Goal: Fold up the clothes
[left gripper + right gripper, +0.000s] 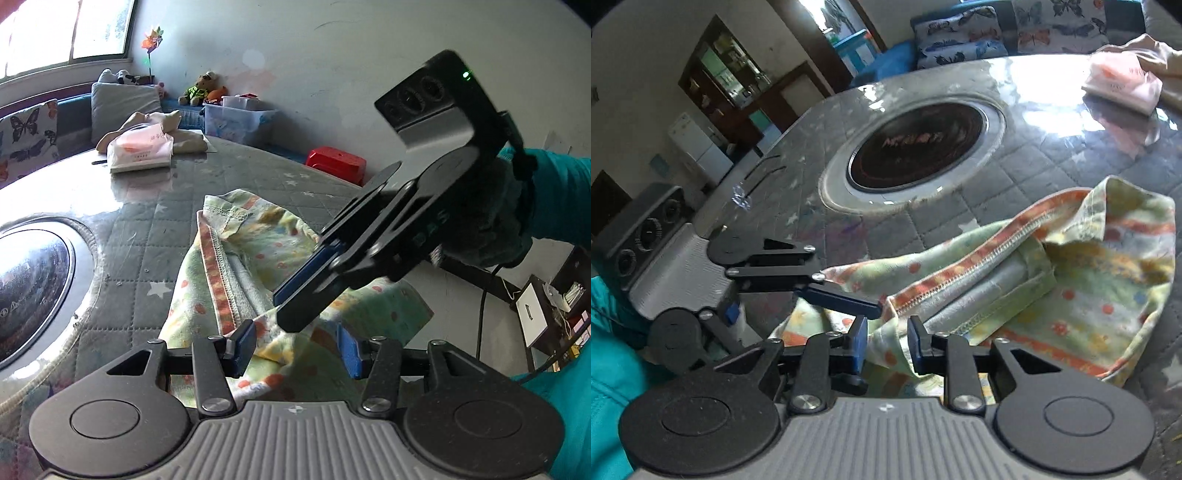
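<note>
The garment [258, 258], a small green printed piece with an orange-trimmed seam, lies bunched on the table [155, 229] just ahead of both grippers, its near edge running in between their fingers.

The left gripper [295, 345] has its jaws spread, with cloth lying in the gap but not pinched. The right gripper [885, 345] crosses in from that gripper's right. Its jaws stand narrower, with a fold of cloth between them, though I cannot tell whether the pads press on it or only flank it.

I judge the step to be taking hold of the near edge before a fold. To do it well, each gripper should close on one layer at a corner, not on a bunch. The two holds should sit apart along the same hem, so the cloth can be drawn flat before it is turned over.

Beyond the garment sits a round cooktop [918, 147] set in the table, with lettering too blurred to read. Farther off lies a pink packet [142, 149]; its print is not legible either.
</note>
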Available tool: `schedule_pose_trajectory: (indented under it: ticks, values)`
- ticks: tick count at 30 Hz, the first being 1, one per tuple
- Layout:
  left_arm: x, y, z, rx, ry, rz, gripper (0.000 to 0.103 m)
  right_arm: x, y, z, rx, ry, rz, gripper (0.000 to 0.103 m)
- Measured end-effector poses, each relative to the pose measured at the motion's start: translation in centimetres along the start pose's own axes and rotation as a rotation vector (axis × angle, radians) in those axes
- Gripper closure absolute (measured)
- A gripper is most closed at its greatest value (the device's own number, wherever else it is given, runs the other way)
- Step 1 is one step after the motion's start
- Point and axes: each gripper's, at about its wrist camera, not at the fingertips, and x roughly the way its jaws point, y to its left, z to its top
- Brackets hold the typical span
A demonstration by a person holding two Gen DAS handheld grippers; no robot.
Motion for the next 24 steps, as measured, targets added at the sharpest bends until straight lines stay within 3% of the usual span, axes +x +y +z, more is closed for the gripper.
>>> schedule_pose_trajectory:
  ticks: [3, 7, 14, 22, 24]
  values:
    - [-0.4, 0.3, -0.2, -0.009, -0.008, 0.01, 0.048, 0.6, 0.0, -0.2, 0.002, 0.014, 0.005, 0.083]
    - [-0.5, 0.7, -0.2, -0.026, -0.006, 0.035, 0.045, 1.2, 0.1, -0.5, 0.003, 0.024, 0.011, 0.099]
    - [0.4, 0.3, 0.2, -0.002, -0.006, 0.024, 0.043, -1.3, 1.6, -1.7, 0.015, -0.035, 0.028, 0.1]
    - [2.0, -1.9, 0.1, 0.135, -0.007, 0.005, 0.045, -2.5, 1.4, -2.6, 0.065, -0.047, 0.044, 0.1]
    - [2.4, -2.1, -0.2, 0.154, 0.001, 0.001, 0.049, -2.9, 1.1, -2.4, 0.074, -0.071, 0.006, 0.098]
